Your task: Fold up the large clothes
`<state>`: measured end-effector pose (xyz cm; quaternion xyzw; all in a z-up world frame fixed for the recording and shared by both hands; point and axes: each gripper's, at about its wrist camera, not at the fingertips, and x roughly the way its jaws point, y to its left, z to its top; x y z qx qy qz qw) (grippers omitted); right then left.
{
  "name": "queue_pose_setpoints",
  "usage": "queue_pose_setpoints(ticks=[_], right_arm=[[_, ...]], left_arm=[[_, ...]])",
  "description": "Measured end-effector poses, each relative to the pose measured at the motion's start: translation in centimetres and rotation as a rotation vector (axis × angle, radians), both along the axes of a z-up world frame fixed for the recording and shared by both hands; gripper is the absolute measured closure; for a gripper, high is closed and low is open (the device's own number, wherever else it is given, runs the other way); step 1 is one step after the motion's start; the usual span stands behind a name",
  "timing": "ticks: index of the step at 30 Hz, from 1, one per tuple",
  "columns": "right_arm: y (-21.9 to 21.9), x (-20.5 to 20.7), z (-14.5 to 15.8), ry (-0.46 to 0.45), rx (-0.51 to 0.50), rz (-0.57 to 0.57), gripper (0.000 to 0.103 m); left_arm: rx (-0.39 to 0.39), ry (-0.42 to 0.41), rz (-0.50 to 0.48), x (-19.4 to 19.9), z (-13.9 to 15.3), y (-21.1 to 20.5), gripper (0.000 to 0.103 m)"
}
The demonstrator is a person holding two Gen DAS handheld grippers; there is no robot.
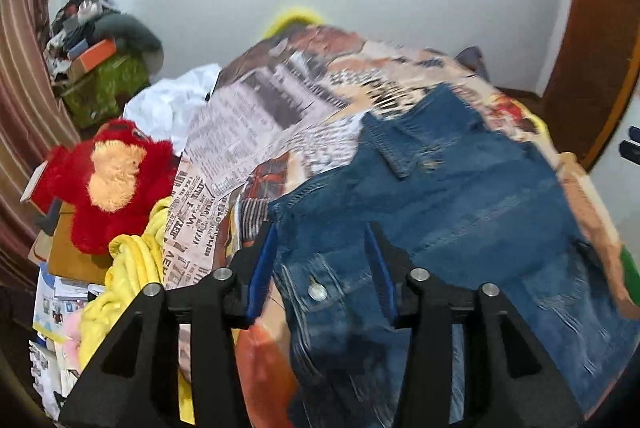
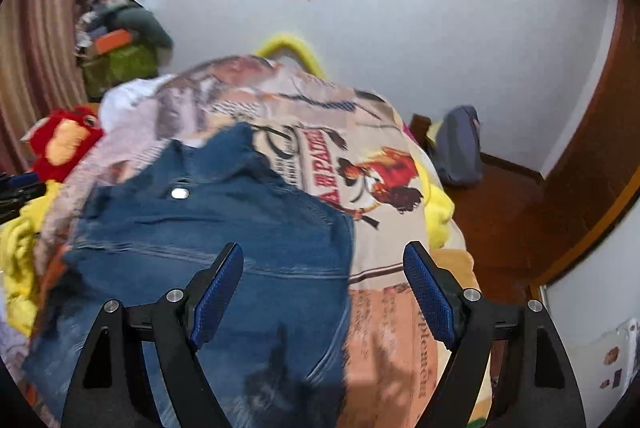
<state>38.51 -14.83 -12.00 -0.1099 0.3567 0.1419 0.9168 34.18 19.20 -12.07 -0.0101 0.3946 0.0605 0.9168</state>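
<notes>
A blue denim jacket (image 1: pixel 460 196) lies spread on a bed covered with a printed newspaper-pattern sheet (image 1: pixel 280 100). My left gripper (image 1: pixel 322 232) is open, its blue-padded fingers straddling the jacket's near left part by a metal button (image 1: pixel 317 293). In the right wrist view the jacket (image 2: pixel 208 228) fills the lower left. My right gripper (image 2: pixel 324 256) is open wide above the jacket's right edge, holding nothing. Both views are blurred.
A red plush toy (image 1: pixel 108 180) and a yellow blanket (image 1: pixel 128 280) lie left of the bed, with white cloth (image 1: pixel 168 104) and a cluttered pile (image 1: pixel 100 68) behind. A wooden door (image 2: pixel 592 156) stands right. A grey bag (image 2: pixel 460 148) sits by the bed's far corner.
</notes>
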Motion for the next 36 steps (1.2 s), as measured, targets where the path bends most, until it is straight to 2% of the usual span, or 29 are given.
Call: queue_pose_setpoints(ticks=[4,8,12,17,23,27,31,34,35,36], right_arm=[[-0.1,-4.3,1.7,-0.003,0.050,0.040,0.021],[-0.4,-8.3,1.9,0.009,0.070,0.064,0.013],[-1.0,-12.1,0.7,0.025,0.060,0.081,0.010],[-2.3,-15.3,-2.1,0.074,0.050,0.073,0.009],[-4.8,-16.9,-6.5,0.188,0.043,-0.003,0.009],[-6.8,-17.3,-8.4,0.274,0.092,-0.058,0.009],[-8.1,-17.7,-10.0,0.347,0.149,-0.092,0.009],[-8.3,-18.1,-11.0,0.389,0.198,-0.091,0.011],[-8.1,-18.2,-11.5,0.413,0.218,-0.091,0.012],[-8.1,-18.3,-12.1,0.443,0.245,-0.089,0.020]], left_arm=[[0.005,-0.051,-0.040,-3.9,1.7,-1.5,0.040],[-0.007,-0.063,-0.040,-7.6,2.1,-2.5,0.019],[-0.061,-0.059,-0.014,-11.1,1.4,-2.4,0.011],[-0.129,0.005,0.060,-14.7,-1.8,-1.4,0.010],[-0.254,0.170,0.125,-17.6,-8.1,-0.4,0.010],[-0.323,0.244,0.163,-19.3,-11.5,-0.6,0.010],[-0.406,0.296,0.145,-19.9,-13.6,-1.5,0.010],[-0.437,0.308,0.145,-20.0,-14.2,-2.2,0.015],[-0.451,0.307,0.142,-20.1,-14.3,-2.3,0.020],[-0.472,0.305,0.137,-20.1,-14.3,-2.3,0.026]])
